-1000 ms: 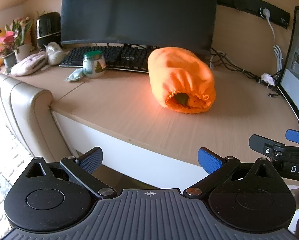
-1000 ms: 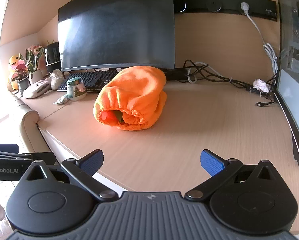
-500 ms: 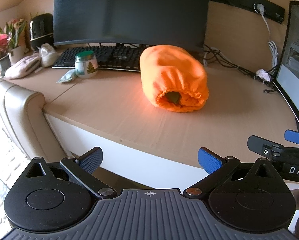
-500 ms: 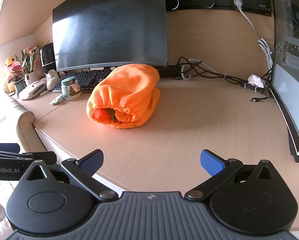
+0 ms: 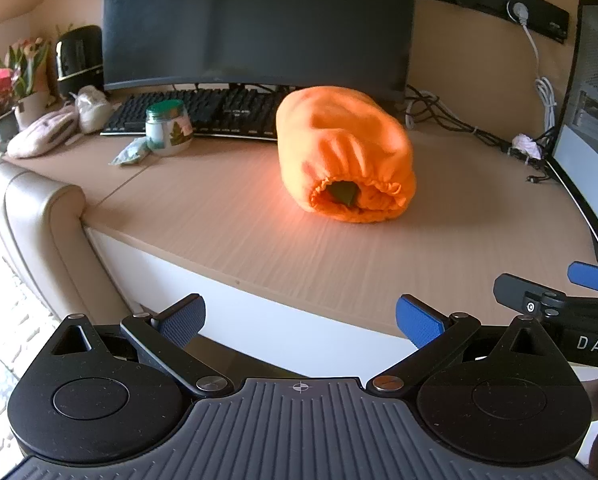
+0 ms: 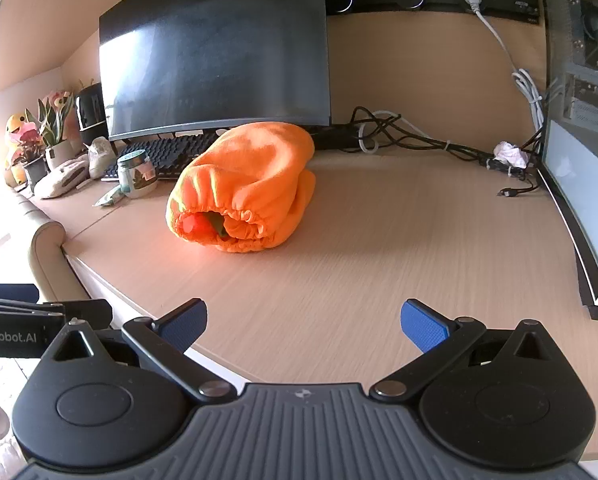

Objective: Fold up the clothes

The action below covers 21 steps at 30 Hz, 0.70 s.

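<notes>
Orange garment (image 5: 345, 152), rolled into a fat bundle with its gathered elastic opening facing the cameras, lies on the wooden desk (image 5: 235, 216) in front of the dark monitor (image 5: 259, 20) and just beside the black keyboard (image 5: 215, 110). Both the left gripper (image 5: 299, 316) and the right gripper (image 6: 303, 322) hover near the desk's front edge, well apart from the bundle, blue-padded jaws spread wide and holding nothing. A small green-lidded jar (image 5: 167, 128) stands left of the garment.
</notes>
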{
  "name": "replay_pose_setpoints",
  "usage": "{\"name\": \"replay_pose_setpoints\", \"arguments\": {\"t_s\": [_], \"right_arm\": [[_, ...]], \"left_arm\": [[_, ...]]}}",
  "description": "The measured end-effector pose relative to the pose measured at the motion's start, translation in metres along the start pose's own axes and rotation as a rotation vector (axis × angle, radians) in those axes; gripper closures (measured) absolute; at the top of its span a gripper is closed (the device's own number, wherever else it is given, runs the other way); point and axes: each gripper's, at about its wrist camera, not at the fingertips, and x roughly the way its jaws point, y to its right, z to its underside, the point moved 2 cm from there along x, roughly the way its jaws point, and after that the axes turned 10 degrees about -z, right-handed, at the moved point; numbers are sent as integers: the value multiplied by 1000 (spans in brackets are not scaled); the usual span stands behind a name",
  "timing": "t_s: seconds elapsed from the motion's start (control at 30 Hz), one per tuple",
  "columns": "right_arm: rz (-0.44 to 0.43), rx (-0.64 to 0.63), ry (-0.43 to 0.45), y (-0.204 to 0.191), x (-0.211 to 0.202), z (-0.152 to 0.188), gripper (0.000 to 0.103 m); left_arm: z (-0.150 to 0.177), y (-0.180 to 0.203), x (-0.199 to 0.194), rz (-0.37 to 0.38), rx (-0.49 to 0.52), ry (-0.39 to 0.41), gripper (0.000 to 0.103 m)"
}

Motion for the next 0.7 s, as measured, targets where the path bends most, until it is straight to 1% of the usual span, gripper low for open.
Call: {"name": "replay_pose_setpoints", "arguments": {"t_s": [0.37, 0.7], "right_arm": [[8, 4, -4, 3, -1, 2, 0], [4, -9, -3, 0, 0, 1, 0]], "left_arm": [[0, 1, 3, 6, 2, -4, 0], [0, -1, 3, -5, 5, 2, 0]]}}
